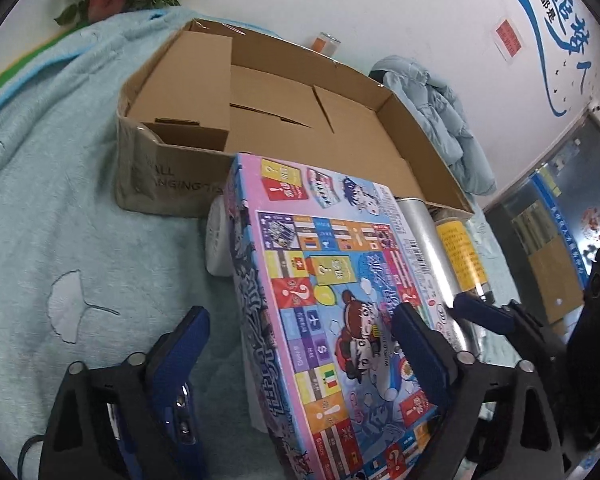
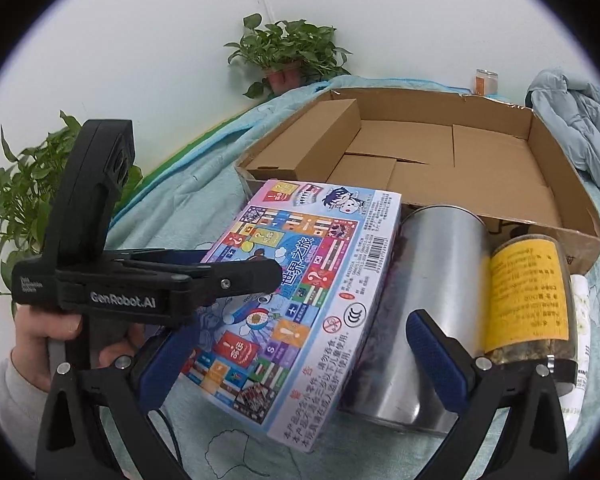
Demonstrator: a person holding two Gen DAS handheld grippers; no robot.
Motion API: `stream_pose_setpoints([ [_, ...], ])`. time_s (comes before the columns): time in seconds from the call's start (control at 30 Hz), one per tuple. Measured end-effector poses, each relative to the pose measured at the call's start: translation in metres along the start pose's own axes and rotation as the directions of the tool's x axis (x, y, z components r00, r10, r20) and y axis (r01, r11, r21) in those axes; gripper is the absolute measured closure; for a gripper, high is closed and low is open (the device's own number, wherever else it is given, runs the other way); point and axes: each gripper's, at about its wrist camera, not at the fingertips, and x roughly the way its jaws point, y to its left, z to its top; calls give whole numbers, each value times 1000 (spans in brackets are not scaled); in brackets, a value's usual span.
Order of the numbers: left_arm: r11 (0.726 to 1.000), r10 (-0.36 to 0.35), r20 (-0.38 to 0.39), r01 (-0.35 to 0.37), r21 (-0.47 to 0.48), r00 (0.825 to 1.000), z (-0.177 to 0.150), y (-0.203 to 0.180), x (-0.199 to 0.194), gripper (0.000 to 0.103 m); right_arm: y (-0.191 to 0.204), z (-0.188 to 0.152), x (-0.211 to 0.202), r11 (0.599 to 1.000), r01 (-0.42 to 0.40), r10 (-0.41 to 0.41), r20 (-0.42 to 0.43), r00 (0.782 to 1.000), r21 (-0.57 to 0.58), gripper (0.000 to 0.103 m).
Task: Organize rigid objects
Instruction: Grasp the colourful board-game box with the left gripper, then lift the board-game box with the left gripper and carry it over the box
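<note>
The left claw [image 1: 300,344] gapes wide around the stiff, light game box [image 1: 332,300], best pinched by its thin edges.

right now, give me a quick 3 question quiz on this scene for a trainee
1. True or false: the cardboard box already holds the board game box.
2. What lies directly beside the board game box, between it and the yellow-label jar?
A. a mug
B. a silver tin
C. a book
3. Which hand-held gripper straddles the board game box: the left hand-held gripper or the right hand-held gripper?

Key: 1 false, it sits outside on the blue blanket; 2 B; 3 left, jaws open around it.
</note>
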Motion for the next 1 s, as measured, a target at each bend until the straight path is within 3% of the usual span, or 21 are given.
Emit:
stream_pose_setpoints([
  [0.1, 1000, -2, -16, 2, 0, 1000, 0, -1, 0, 17, 6, -2, 12, 999, -44, 45, -47, 998, 14, 1],
  [0.23, 1000, -30, -28, 30, -5, 999, -4, -1, -5, 26, 14, -7, 18, 1000, 1, -2, -49, 999, -26, 0],
  [0.57, 998, 9, 23, -11, 59, 1000, -16, -19, -17, 28, 16, -11, 16, 1000, 30, -30, -23, 999, 10, 0],
  [0.8, 991, 16, 118, -31, 129, 993, -18, -44, -45, 35, 15, -12, -4, 997, 64, -67, 73, 995, 40, 2],
  [1.0, 981, -9, 222, -35, 193, 975, -7, -77, -71, 35, 17, 2, -33, 991, 130, -132, 201, 971, 21, 2],
])
